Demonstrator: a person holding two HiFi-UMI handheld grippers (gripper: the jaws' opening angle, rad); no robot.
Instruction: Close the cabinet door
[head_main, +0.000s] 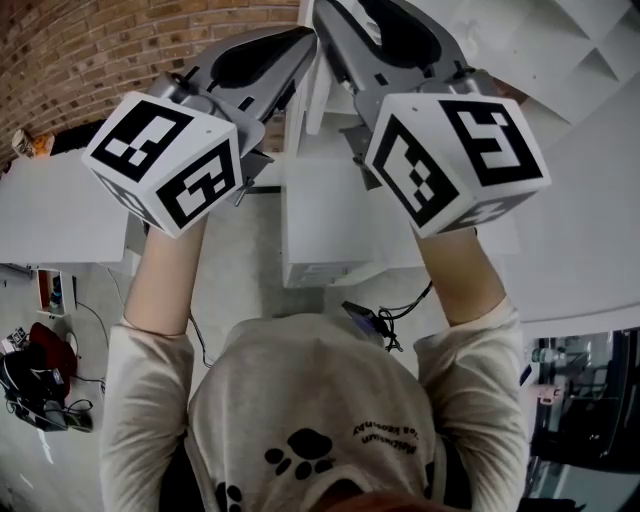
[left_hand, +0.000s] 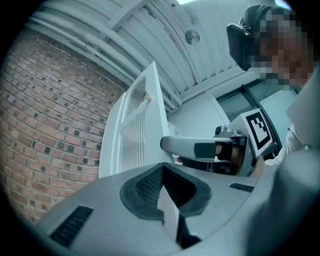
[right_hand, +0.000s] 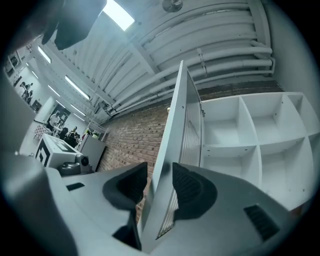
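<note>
Cabinet door (right_hand: 175, 110) is swung wide off the white cabinet (right_hand: 257, 145), with its edge sitting loose between the spread jaws of the right gripper (right_hand: 160, 172). A shove could let it slip out, or trap the inside jaw against the frame. Count: one door, one cabinet, two grippers, with the left gripper (left_hand: 162, 187) clenched on nothing.

White door (right_hand: 172, 150) with a finely ribbed panel, beside white shelves (right_hand: 250, 135). Red-brown brick wall (left_hand: 45, 115) with pale mortar lines. The left gripper (left_hand: 162, 187) and right gripper (right_hand: 157, 182) are grey with black ribbed pads (right_hand: 192, 187). The left cube (head_main: 170, 160) and right cube (head_main: 455, 160) are white with black square markers. Beige sweater (head_main: 300, 400) with a dark paw print and small dark lettering.
</note>
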